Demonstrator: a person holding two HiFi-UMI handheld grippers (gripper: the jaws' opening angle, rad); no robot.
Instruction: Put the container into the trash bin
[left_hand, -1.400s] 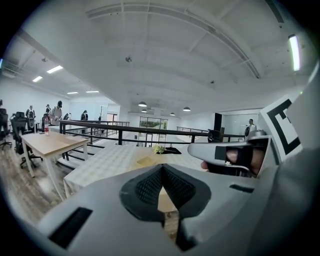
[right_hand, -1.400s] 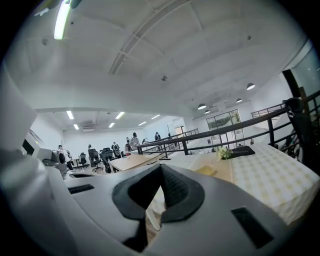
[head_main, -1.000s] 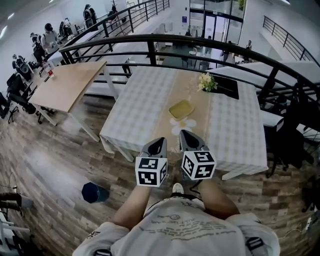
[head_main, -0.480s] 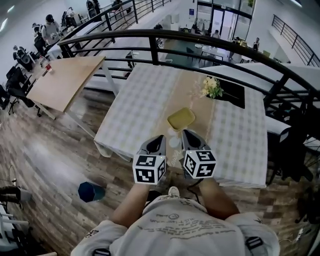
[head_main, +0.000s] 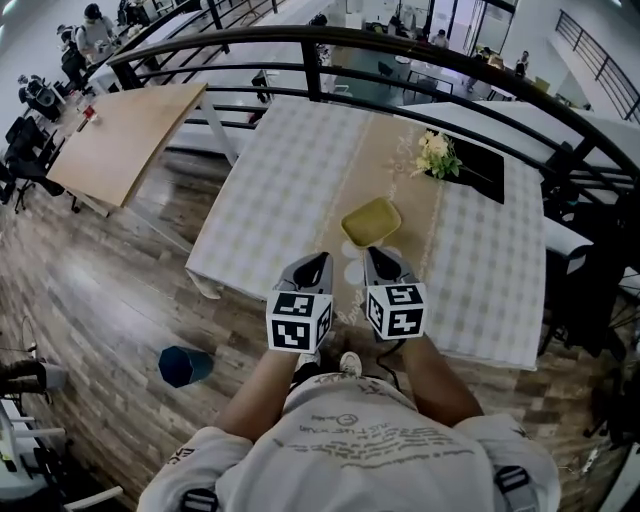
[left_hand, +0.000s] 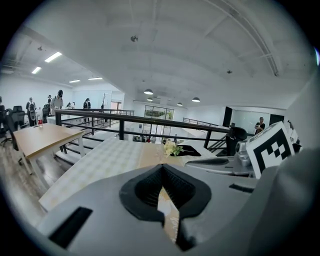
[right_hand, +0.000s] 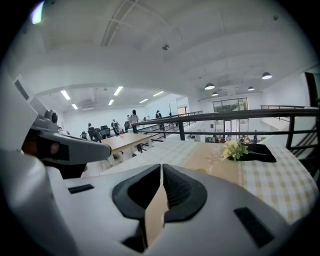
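At the far left, people sit past a bare wooden table, which stands well apart from your work. Nearer, on the plank floor, the dark blue trash bin stands off the near left corner of the surface, well apart from everything on it. That draped corner of the checked cloth lies between the bin and the middle of the surface.

Your left gripper hovers over the near edge. Its fingers are clenched tip to tip with nothing between them. Just right of it, a white flower-shaped mat shows in the gap between the two grippers.

The container, a shallow yellow-green dish, lies on the beige runner in the middle of the surface. It is just beyond both sets of fingertips and touches neither.

Your right gripper is level with the left one, close beside it. Its fingers are also clenched on nothing.

Farther right, a bunch of pale flowers sits on the runner's far end, beside a black mat. A dark railing curves round the far side of the surface.
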